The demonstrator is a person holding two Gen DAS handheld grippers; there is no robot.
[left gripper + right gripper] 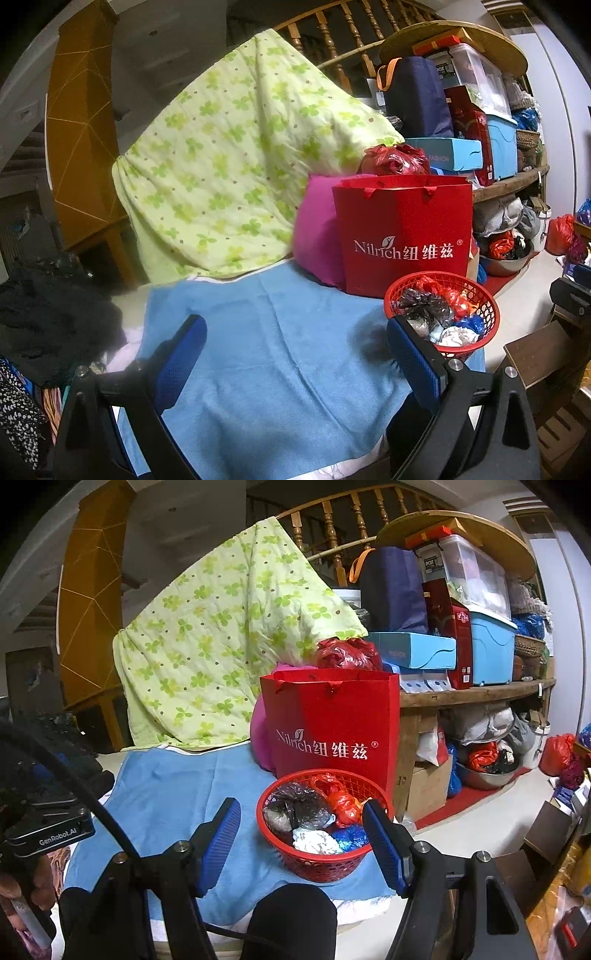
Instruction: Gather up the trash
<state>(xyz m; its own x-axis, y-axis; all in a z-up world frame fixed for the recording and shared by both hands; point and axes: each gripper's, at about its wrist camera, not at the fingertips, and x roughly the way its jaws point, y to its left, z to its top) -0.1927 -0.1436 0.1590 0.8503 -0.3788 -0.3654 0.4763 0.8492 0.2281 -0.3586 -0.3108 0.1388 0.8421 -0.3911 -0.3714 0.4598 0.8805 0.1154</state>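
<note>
Both grippers hang over a blue cloth (266, 332) spread on the table (369, 934), and neither has anything in it. The left gripper (295, 332) has its fingers (184, 354) spread wide over bare cloth. The right gripper (301, 823) is also well open, its fingers (380, 845) standing either side of a red basket (317, 864) as seen from behind, but short of touching it.

The basket sits at the near right corner of the cloth, close to the table's edge. The trash (314, 812) is already in it: a crumpled black bag, a red one, a blue one and a white wad of paper or plastic, piled to about rim height.

Just behind the basket stands a red paper bag (332, 723) with white lettering, upright, and a pink cushion (317, 236) leans against its left side. A knotted red plastic bag (395, 158) shows over the top of the paper bag. A green quilt (229, 155) with a clover print is draped over a wooden railing at the back. To the right a shelf (476, 694) is crowded with boxes and bins.
</note>
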